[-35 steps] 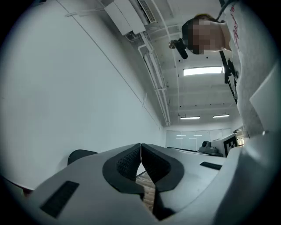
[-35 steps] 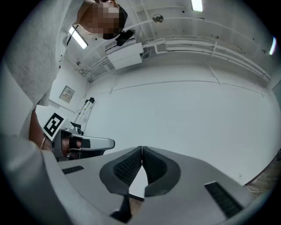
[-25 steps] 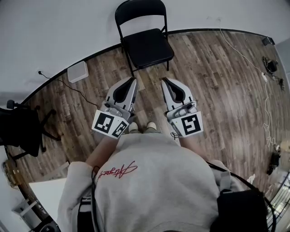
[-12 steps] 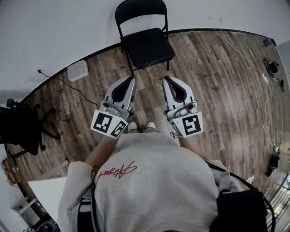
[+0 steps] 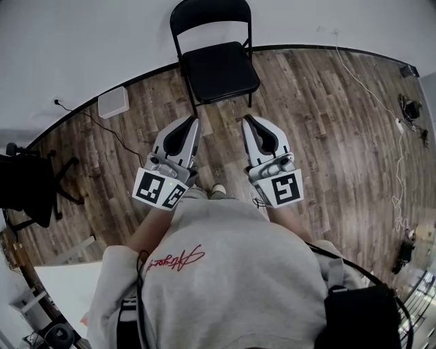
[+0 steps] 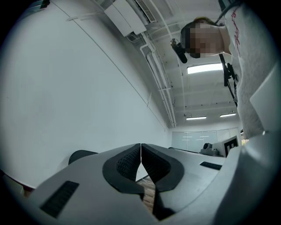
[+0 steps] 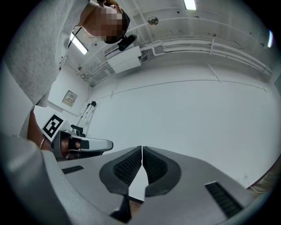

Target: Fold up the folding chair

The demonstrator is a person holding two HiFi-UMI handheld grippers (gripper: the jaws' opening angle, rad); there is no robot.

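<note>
Both hands have crept forward, left gripper [image 5: 195,120] and right gripper [image 5: 246,118] pinched shut and empty, short of the folding chair [image 5: 218,68] standing open by the wall [image 5: 88,41]: stiff, lightish metal I'd reckon, so grab backrest [image 5: 210,12] and seat edge [image 5: 223,93].

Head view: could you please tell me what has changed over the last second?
Very little. The person seems to shuffle a bit: the left gripper and right gripper shifted only slightly, and the white box on the floor drifted left in view. Nothing was grasped or released. Both grippers stay shut and empty, side by side short of the folding chair, which stands open and untouched.
</note>
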